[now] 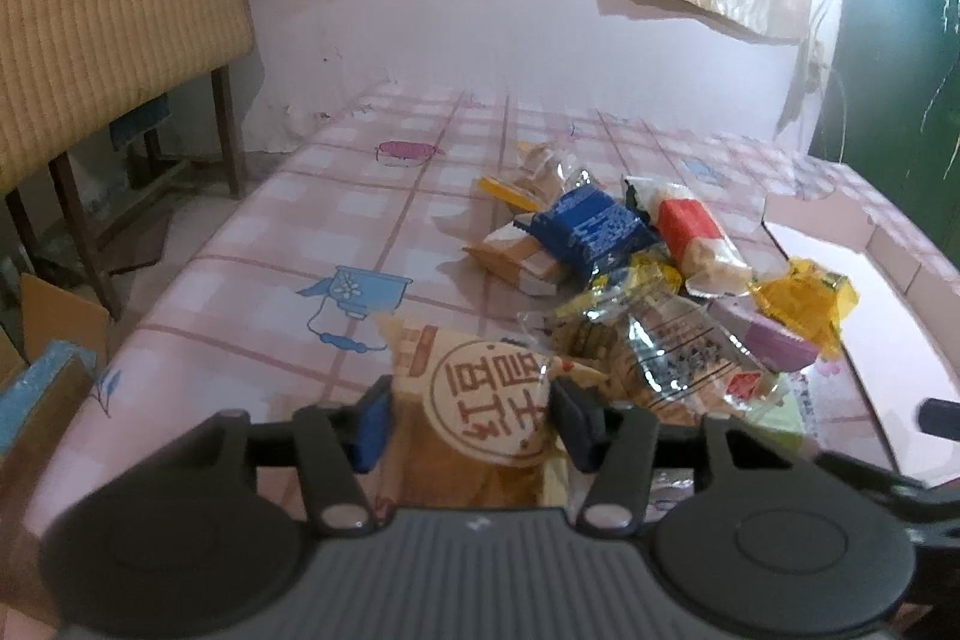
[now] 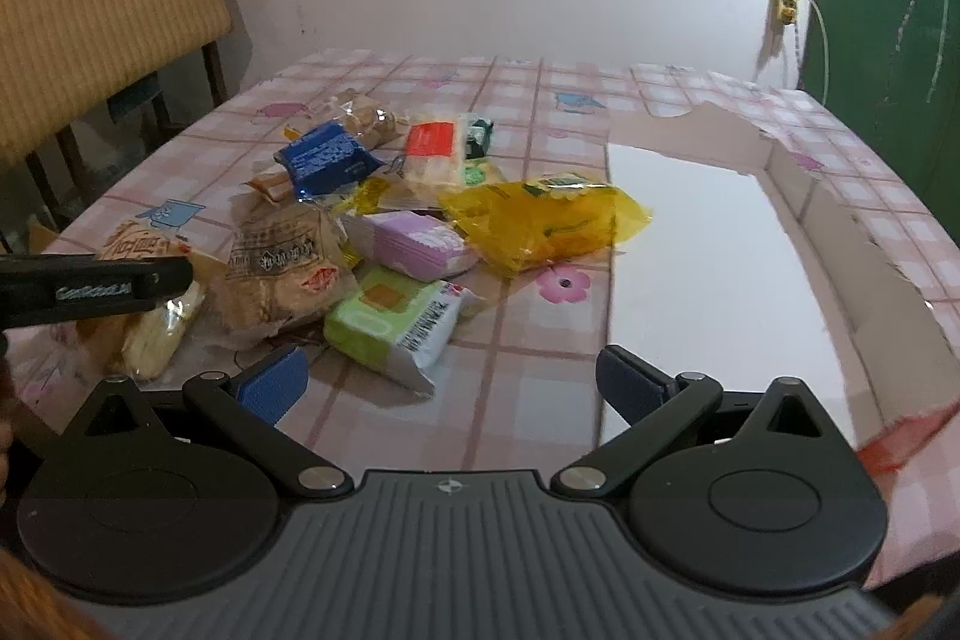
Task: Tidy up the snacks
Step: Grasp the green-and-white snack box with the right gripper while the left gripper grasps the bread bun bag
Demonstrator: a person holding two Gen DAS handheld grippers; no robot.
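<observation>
Now | left gripper (image 1: 465,421) pinching tan snack packet (image 1: 480,400) (round label) | right gripper (image 2: 450,382) spread, empty

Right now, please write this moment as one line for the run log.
left gripper: shut on round-stamp snack packet | right gripper: open, holding nothing | snack pile: on table | white tray: holds no snacks

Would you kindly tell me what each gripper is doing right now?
Left gripper: closed on the round-stamped snack packet.
Right gripper: open, holding nothing, above the tablecloth.
</observation>
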